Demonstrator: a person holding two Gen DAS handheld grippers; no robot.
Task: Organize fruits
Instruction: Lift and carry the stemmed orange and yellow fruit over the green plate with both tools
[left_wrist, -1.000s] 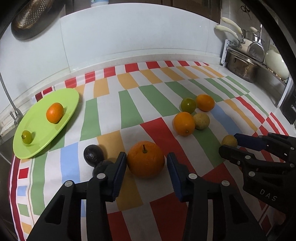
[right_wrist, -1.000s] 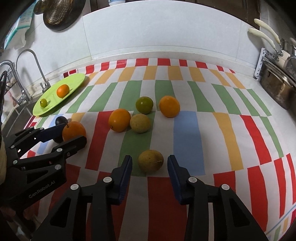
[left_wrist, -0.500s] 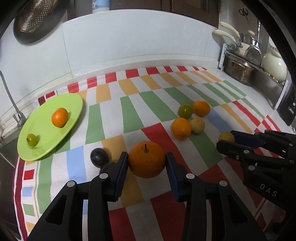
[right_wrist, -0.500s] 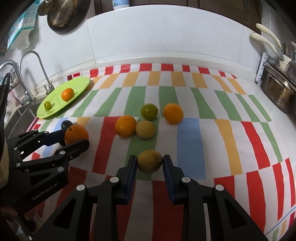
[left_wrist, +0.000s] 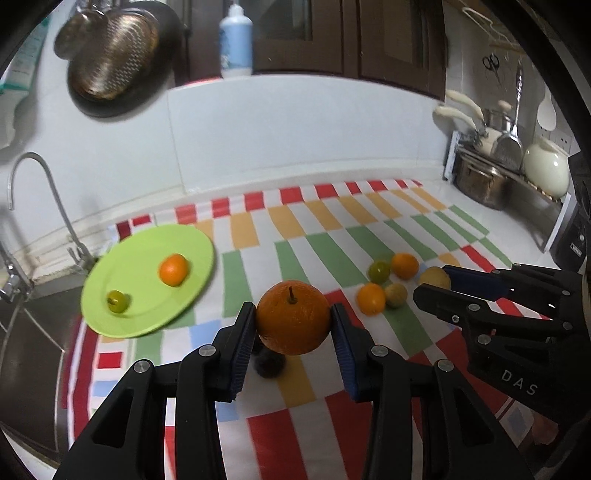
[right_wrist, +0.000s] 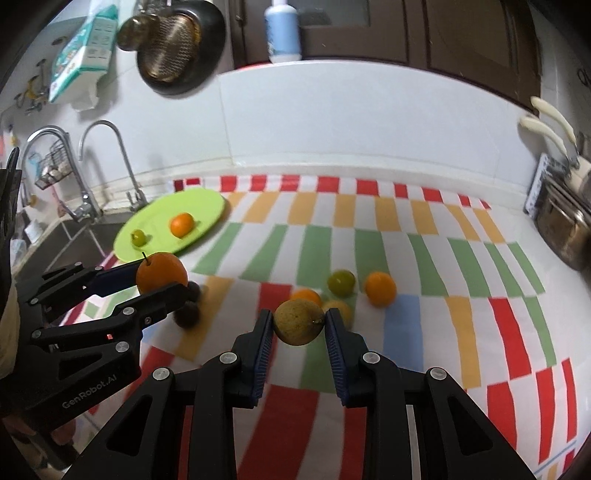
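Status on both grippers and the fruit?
Left gripper shut on large stemmed orange. Right gripper shut on yellow-brown fruit. Round green plate unobstructed.

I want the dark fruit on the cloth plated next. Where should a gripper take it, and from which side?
Grip the dark fruit across its round middle, coming from above. It lies low on the cloth, partly hidden behind the left gripper, which is shut on the orange, so a sideways approach looks crowded.
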